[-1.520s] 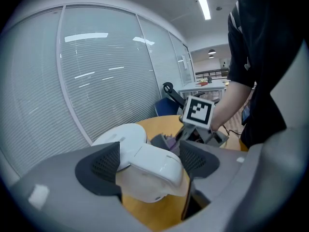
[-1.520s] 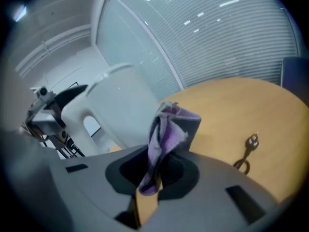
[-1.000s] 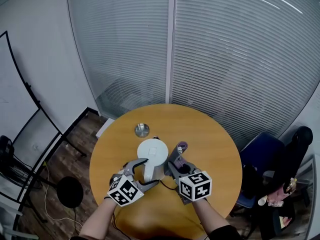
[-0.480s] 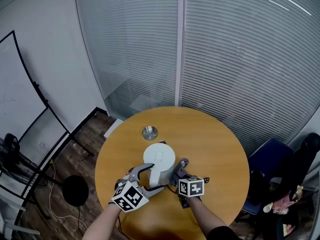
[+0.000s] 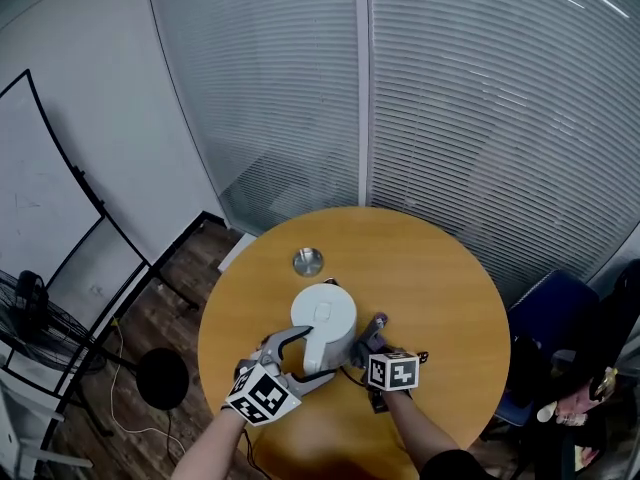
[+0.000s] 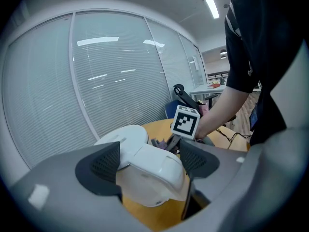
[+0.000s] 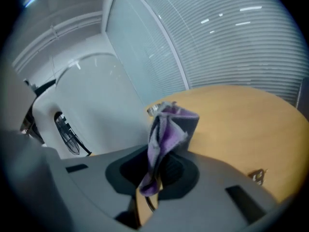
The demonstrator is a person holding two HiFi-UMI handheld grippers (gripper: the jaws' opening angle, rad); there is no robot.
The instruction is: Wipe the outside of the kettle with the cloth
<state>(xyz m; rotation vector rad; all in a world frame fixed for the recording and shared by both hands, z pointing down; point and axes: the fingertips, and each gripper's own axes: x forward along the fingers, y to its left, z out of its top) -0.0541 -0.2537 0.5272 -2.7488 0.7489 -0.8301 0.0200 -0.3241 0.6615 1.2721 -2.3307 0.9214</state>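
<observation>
bright even overhead light, soft shadows, strong fisheye bending, dark vignetted corners, close foreground blurred

I see my right gripper [image 7: 157,170] with its jaws pinched on the purple cloth [image 7: 166,127], which stands up close beside the white kettle [image 7: 96,105], wooden table [image 7: 241,124] beyond

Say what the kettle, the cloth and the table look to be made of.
Kettle: probably plastic, smooth matte white, judging by its rounded moulded handle and soft even sheen.
Cloth: soft purple fabric, maybe microfibre. It hangs in limp folds with fuzzy edges.
Table: wood or wood-look laminate, smooth orange-brown. The grain is too faint to tell which.
</observation>
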